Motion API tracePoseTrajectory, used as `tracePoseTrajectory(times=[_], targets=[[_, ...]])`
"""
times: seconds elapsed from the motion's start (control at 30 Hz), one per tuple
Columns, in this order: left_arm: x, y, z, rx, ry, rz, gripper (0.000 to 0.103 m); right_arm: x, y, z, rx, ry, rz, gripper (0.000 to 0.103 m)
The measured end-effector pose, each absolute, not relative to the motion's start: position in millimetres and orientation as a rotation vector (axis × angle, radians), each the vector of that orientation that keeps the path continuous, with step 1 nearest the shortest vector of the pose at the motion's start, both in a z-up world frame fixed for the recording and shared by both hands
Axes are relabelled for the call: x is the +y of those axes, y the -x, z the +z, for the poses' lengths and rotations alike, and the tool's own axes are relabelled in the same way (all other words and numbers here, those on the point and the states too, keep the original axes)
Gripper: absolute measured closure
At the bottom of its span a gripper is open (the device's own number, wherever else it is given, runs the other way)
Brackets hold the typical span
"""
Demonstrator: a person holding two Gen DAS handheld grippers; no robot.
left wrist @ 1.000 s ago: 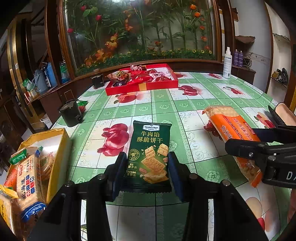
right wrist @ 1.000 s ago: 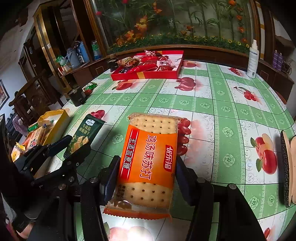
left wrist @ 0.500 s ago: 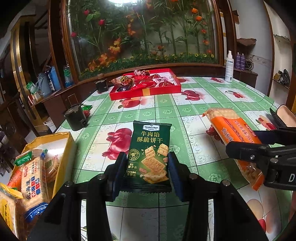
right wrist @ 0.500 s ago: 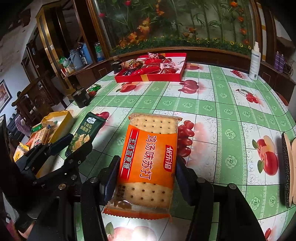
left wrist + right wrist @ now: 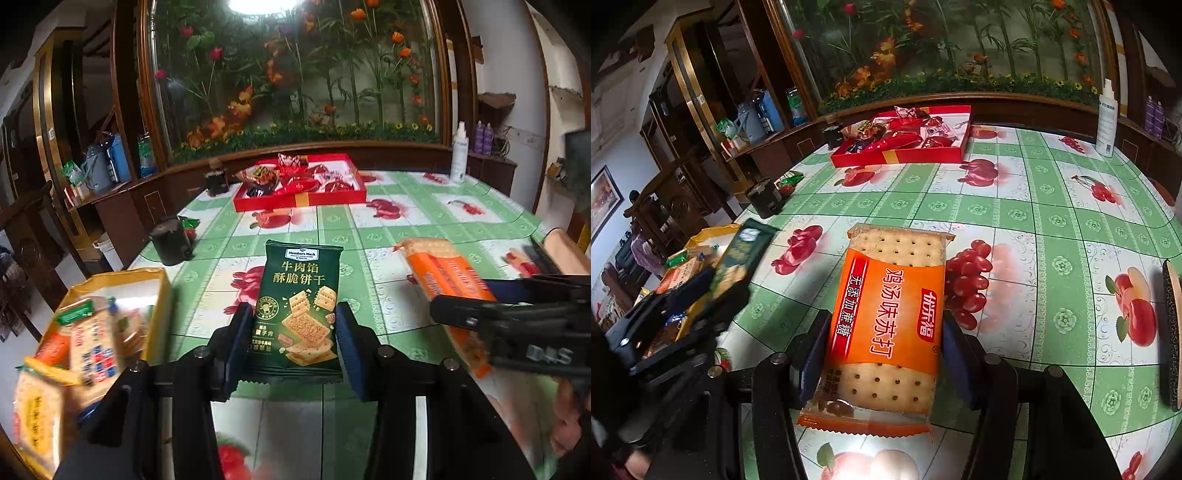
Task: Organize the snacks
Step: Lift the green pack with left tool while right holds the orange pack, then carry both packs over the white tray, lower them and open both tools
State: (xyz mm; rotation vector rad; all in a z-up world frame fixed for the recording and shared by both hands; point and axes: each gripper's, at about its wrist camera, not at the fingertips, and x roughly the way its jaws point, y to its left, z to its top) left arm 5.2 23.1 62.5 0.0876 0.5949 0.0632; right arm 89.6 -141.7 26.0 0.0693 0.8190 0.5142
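I am seeing a table (image 5: 424,218) wearing a green-checked, fruit-printed cloth; past its far edge, a wood-framed glass case (image 5: 295,74) is showing artificial flowers, a lamp's glare shining at its top. Dark wooden cabinets (image 5: 683,110) are lining the left side; white walls (image 5: 561,74) are rising at right.

Open bench (image 5: 1015,221) surface lies ahead of both tongs, up to the red tray (image 5: 905,155) at the far edge. A black container (image 5: 170,242) stands at the left rim. The yellow box (image 5: 162,291), crowded with packets, leaves little room inside. The right tongs (image 5: 461,317) flank the left tongs' (image 5: 295,332) right side.
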Motion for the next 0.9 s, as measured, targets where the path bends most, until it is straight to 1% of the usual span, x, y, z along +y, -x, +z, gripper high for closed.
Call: tracePoseTrajectory(times=[0.23,0.5,0.73,0.9], targets=[[48,41,94,0.572,-0.064,0.059,0.058,-117,-71,36,0.812,-0.057,0.591,0.041],[111,87,111,0.548,0.01,0.131,0.058,-57,-48,50,0.825,-0.04,0.732,0.041],[175,106,111,0.533,0.078,0.253,0.058,13,-32,75,0.789,0.031,0.825,0.041],[210,107,97,0.569,0.134,0.3,0.058,59,-37,76,0.812,0.059,0.865,0.041]])
